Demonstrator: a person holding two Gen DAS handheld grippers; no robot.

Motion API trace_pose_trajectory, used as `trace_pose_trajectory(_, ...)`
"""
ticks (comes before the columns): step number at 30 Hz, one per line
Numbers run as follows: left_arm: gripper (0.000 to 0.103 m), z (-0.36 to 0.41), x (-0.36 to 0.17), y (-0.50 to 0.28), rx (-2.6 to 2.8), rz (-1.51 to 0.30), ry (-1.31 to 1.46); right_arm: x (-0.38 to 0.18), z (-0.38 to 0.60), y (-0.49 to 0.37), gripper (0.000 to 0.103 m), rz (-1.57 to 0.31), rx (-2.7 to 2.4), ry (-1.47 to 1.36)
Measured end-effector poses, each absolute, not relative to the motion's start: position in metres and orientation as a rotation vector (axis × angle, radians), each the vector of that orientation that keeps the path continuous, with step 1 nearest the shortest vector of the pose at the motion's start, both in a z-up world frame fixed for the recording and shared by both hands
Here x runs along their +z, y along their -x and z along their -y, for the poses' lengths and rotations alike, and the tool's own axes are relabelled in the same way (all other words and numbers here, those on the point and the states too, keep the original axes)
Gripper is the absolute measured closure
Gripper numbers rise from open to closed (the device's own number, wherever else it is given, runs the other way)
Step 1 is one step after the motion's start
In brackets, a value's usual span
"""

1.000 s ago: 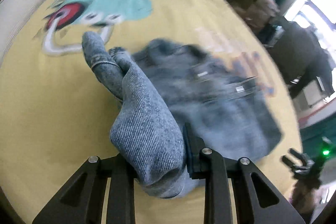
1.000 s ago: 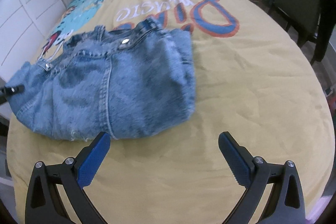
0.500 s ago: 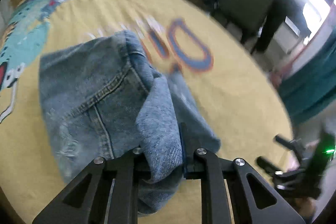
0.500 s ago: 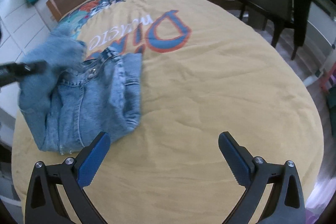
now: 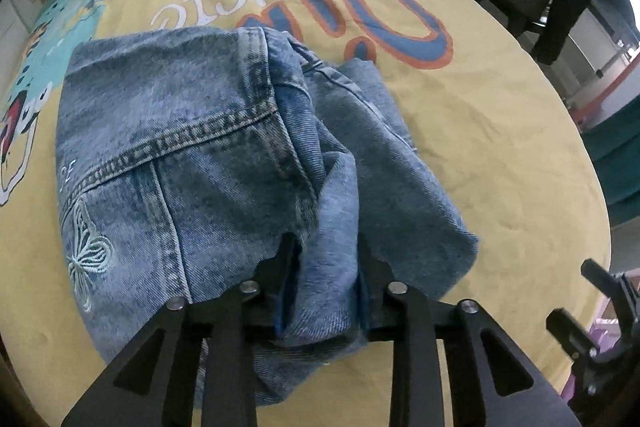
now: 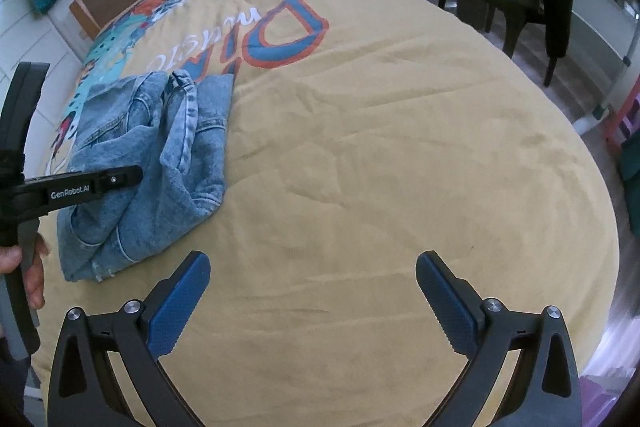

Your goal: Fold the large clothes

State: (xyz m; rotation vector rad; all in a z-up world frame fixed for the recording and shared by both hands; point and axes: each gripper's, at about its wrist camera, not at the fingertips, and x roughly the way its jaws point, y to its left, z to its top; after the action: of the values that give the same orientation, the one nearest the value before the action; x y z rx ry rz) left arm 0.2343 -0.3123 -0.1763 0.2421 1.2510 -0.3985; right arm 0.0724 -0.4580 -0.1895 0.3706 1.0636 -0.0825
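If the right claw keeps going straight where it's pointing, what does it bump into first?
Most likely just the bare yellow bedspread. The right claw is open and empty, pointing down at the cover. The denim jacket lies off to its left, out of that line, though depth is hard to judge.

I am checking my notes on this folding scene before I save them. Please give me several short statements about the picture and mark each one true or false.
1. The denim jacket lies on a yellow bedspread. True.
2. A butterfly is embroidered on the jacket. True; it shows pale in the left wrist view.
3. The right gripper holds a fold of denim. False: its blue pads stand wide apart over bare bedspread, with nothing between them.
4. The left gripper has nothing between its fingers. False: a fold of denim sits between them, and its jaws are opening.
5. The jacket lies spread out flat. False: it is bunched and folded over itself.
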Motion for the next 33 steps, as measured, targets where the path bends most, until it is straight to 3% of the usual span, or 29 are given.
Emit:
trace_pose_trajectory(3,0.059,0.311,-0.167,-0.230,-0.408,-1.252,-0.213,-0.189,0.456,-0.074,0.000,-1.066,-0.079,-0.363)
trace_pose_trajectory(5,0.026,0.308,-0.158,-0.229,-0.411,-1.245,-0.171,-0.188,0.456,-0.073,0.000,-1.066,-0.078,-0.361)
trace_pose_trajectory(7,0.006,0.307,-0.149,-0.229,-0.411,-1.223,-0.157,-0.188,0.454,-0.073,0.000,-1.069,-0.072,-0.359)
trace_pose_trajectory(18,0.001,0.221,-0.090,-0.241,-0.289,-1.152,0.011,-0.164,0.414,-0.090,0.000,-1.043,0.041,-0.299)
trace_pose_trajectory(28,0.001,0.104,-0.096,-0.198,-0.185,-1.177,0.143,-0.124,0.345,-0.192,0.001,-1.063,0.194,-0.279)
trace_pose_trajectory(31,0.001,0.088,-0.102,-0.184,-0.182,-1.196,0.156,-0.128,0.323,-0.235,0.005,-1.121,0.230,-0.258)
trace_pose_trajectory(33,0.001,0.079,-0.105,-0.179,-0.181,-1.205,0.166,-0.138,0.310,-0.257,0.015,-1.173,0.210,-0.209)
